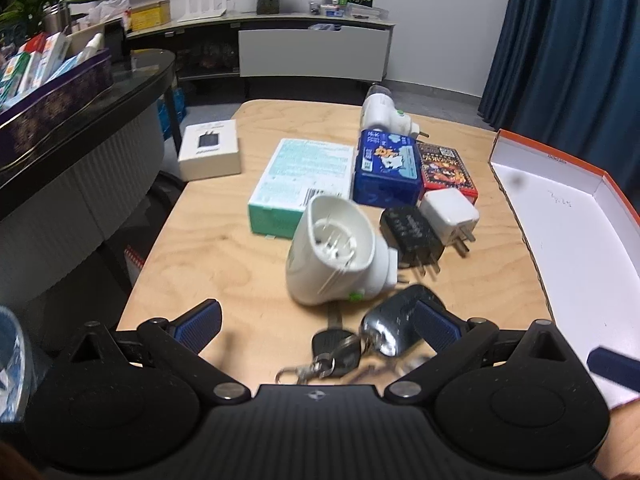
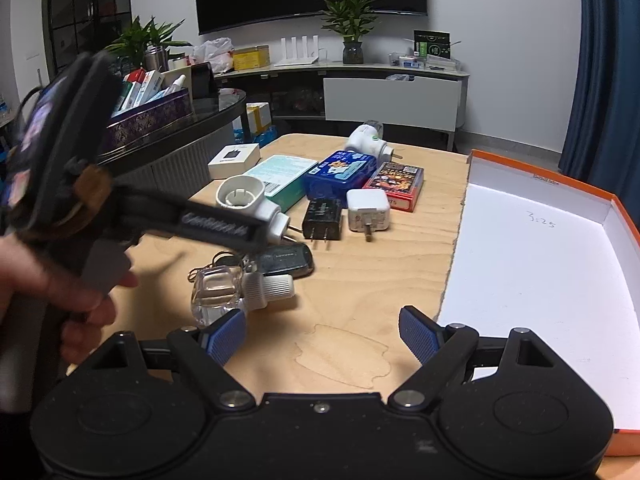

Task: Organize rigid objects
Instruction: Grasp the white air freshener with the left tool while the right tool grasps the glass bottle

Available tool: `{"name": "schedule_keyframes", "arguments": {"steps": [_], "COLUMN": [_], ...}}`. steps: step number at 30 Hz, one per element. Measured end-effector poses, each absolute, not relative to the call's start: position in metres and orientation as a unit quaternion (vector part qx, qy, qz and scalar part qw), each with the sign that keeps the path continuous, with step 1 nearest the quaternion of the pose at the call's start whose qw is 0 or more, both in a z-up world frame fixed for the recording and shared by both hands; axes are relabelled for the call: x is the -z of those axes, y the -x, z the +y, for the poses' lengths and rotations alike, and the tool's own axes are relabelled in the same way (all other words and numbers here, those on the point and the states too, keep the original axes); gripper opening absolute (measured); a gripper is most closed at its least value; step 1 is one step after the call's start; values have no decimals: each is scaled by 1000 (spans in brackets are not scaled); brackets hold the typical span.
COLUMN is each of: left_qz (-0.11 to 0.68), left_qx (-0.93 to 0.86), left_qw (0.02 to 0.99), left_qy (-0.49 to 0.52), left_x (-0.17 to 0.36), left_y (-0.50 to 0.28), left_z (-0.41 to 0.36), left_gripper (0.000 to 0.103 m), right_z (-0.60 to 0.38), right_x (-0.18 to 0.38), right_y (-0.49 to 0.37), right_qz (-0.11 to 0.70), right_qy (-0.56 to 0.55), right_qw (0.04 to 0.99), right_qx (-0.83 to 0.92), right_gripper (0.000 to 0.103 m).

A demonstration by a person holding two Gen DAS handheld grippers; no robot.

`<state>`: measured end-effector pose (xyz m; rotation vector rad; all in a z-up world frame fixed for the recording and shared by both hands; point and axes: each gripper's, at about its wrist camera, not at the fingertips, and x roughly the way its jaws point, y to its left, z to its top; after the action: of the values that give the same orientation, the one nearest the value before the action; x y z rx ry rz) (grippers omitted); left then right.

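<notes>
Left gripper (image 1: 318,320): jaws spread wide, blue-padded fingers (image 1: 200,320) empty, held low and level by a hand (image 2: 60,296) wrapped round its grip in the right wrist view; right gripper (image 2: 322,334): jaws likewise spread wide, blue pads (image 2: 420,334) holding nothing, pointing forward.

The surface (image 2: 360,264) was pale wood with wavy grain. The tray (image 2: 624,216) was white inside with an orange rim. One charger (image 2: 322,218) was black, another (image 2: 368,209) white; the tin (image 2: 338,178) blue; the fingers (image 2: 226,336) had ribbed blue pads.
</notes>
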<state>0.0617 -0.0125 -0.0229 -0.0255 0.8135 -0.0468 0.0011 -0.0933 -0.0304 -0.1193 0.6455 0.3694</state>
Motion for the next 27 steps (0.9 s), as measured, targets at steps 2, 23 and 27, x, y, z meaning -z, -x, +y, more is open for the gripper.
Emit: {"name": "schedule_keyframes", "arguments": {"steps": [2,23,27], "left_qz": [394,368,359], "left_qx": [29,65,54], "left_qw": [918,925,928], "left_qy": [9,73,84], "left_x": [24,22,12], "left_y": [-70,-83,-76], "left_z": [-15,11,22], "left_gripper": [103,72,72], "right_z": [-88,-49,-34], "right_x": [31,38,40], "right_y": [-1,-22,-28], "right_qz": [316,310,306], "right_qy": [62,88,96], "right_qw": [929,921,915], "right_qx": [-184,-219,-243], "right_gripper": [98,99,99]}}
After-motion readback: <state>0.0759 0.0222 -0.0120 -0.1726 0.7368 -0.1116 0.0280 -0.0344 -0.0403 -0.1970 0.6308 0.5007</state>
